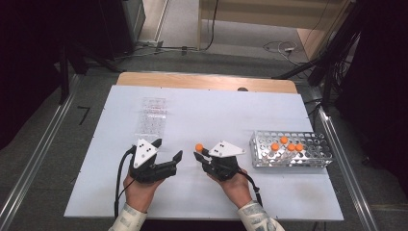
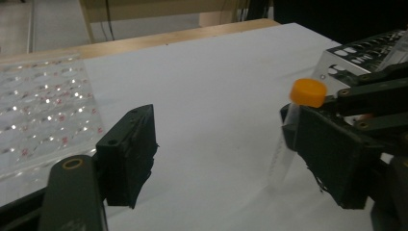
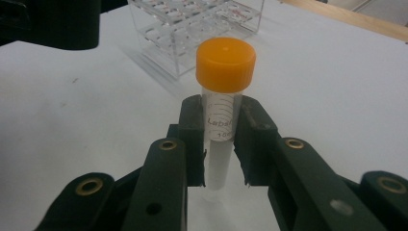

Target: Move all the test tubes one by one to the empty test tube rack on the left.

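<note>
One orange-capped tube (image 3: 222,120), upright, clamped in right gripper (image 3: 220,144) between metal rack (image 1: 290,150) and clear rack (image 1: 153,115). Left gripper (image 1: 169,153): jaws apart, empty, beside it. Step: transfer underway. Next likely: handover or seating in a clear-rack well.

High view: white tabletop sheet (image 1: 207,120) evenly lit from overhead, surroundings at the left and right edges very dark; pic soft, low-res. Clear plastic rack (image 2: 38,106) in left gripper view shows speckled glare, somewhat blurred. Right gripper view: orange-capped clear plastic tube (image 3: 223,96) sharp w/ faint soft shadow at base; background rack out of focus. Black jaws lose detail in shade.
</note>
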### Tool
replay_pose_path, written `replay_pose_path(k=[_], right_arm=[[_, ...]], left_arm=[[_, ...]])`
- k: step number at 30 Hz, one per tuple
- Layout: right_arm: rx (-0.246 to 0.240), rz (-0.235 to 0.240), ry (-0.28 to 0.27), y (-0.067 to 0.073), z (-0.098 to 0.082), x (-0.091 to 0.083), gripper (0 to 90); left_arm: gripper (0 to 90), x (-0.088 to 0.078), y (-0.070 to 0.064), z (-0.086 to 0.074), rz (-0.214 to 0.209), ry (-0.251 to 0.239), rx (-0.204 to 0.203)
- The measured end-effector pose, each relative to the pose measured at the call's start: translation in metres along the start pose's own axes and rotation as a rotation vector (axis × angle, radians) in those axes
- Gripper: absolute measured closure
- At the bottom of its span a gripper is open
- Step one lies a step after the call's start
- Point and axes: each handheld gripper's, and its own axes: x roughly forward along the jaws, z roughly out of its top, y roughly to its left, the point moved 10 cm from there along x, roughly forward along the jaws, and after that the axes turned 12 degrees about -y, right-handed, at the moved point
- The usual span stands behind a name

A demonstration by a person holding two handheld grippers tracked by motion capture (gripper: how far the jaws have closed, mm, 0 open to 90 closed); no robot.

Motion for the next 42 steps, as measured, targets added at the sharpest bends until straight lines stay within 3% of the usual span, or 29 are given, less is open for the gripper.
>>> replay_pose_path(k=[3,7,11,20,26,35,36,39,42], right_arm=[[0.005,0.007,-0.001,0.004,0.003,0.003,72.0],[0.000,0.027,-0.006,0.012,0.008,0.009,72.0],[-0.018,0.043,-0.011,0.018,0.012,0.013,71.9],[-0.015,0.058,-0.014,0.025,0.016,0.017,72.0],[-0.016,0.065,-0.016,0.027,0.015,0.018,71.9],[-0.005,0.068,-0.015,0.026,0.016,0.017,71.4],[0.000,0.073,-0.014,0.026,0.016,0.017,70.2],[0.048,0.123,0.001,0.027,0.014,0.016,52.9],[0.045,0.129,0.023,0.024,0.010,0.015,40.9]], left_arm=[[28.3,0.002,-0.010,0.007,-0.044,-0.015,0.003],[40.8,0.006,-0.024,0.016,-0.101,-0.029,0.023],[49.8,0.012,-0.030,0.016,-0.140,-0.010,0.021],[55.5,0.020,-0.030,0.010,-0.147,0.018,0.025],[66.6,0.023,-0.029,0.007,-0.152,0.028,0.024],[70.1,0.025,-0.029,0.006,-0.155,0.034,0.022],[70.1,0.025,-0.029,0.006,-0.156,0.035,0.020],[70.2,0.026,-0.028,0.008,-0.159,0.029,0.009],[70.2,0.026,-0.026,0.010,-0.156,0.024,0.002]])
